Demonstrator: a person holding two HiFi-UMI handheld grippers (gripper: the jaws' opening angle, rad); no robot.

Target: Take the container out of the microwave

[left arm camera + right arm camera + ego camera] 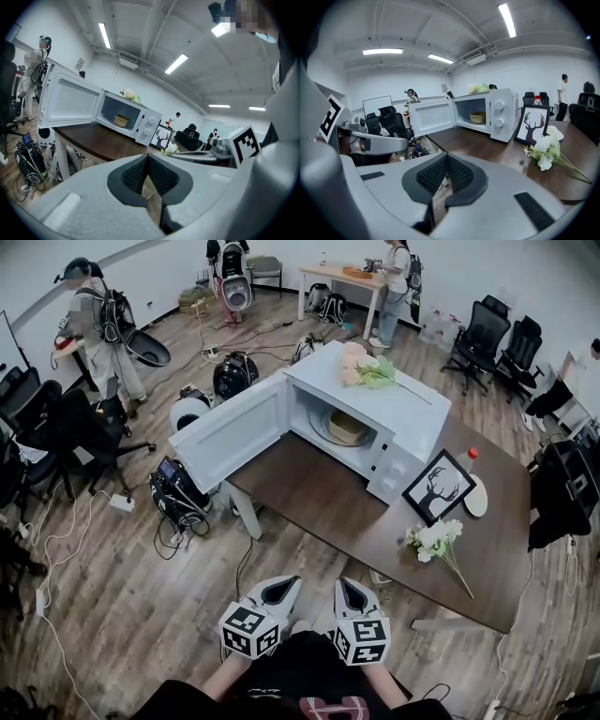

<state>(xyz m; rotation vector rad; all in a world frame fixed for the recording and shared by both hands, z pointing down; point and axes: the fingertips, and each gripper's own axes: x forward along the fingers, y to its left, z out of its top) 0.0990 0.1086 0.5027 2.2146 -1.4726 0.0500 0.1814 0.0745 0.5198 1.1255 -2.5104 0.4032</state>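
Two grippers, the left gripper (281, 585) and the right gripper (349, 585), hang side by side well short of the microwave (412, 418), both clenched on nothing. The container (347, 427) sits inside the microwave, on the round plate. The door (230, 432) stands wide open to the left of the microwave's opening.

The likeliest slip, as I judge it, is reaching in with the jaws together: they would shove the container deeper into the microwave instead of gripping it. A pinch on the rim alone could tip it against the microwave's sill. The left gripper could clip the door on the way in. The right one could knock the picture frame (439, 487) leaning just right of the microwave.
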